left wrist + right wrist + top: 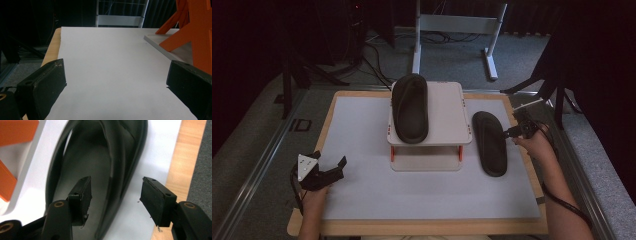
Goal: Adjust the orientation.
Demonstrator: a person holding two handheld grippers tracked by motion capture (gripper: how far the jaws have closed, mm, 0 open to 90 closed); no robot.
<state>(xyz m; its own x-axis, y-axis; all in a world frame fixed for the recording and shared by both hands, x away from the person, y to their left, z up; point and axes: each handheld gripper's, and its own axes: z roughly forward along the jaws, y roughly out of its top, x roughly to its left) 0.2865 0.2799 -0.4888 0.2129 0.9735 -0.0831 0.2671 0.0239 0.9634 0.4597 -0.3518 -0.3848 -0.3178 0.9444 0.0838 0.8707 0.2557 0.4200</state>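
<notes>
Nearest, at the desk's front left: left tongs (332, 167) resting low over the white mat (362, 190), jaws spread wide with bare mat between them, nothing held or touched; in the left gripper view the same wide gap, white surface running off ahead, orange legs of the stand (190, 37) at the right edge.

Farther along, on the right side: right tongs (510, 133) held in a hand (539, 145) just beside the desk's wooden edge (532, 175), pointed at the dark slipper (490, 142) lying flat on the mat; in the right gripper view jaws partway open, one pad (83, 195) over the slipper's inner sole (85, 160), the other over the mat outside its rim, the slipper's side wall between the two; pads apart from that wall, no pinch seen.

Mid-desk, just left of that slipper: small white two-tier stand (447, 107) on orange posts; on its top shelf a second dark slipper (410, 107), lying lengthwise on the left half.

Beyond the desk: grey floor, white frame legs (457, 25), dark cables.
</notes>
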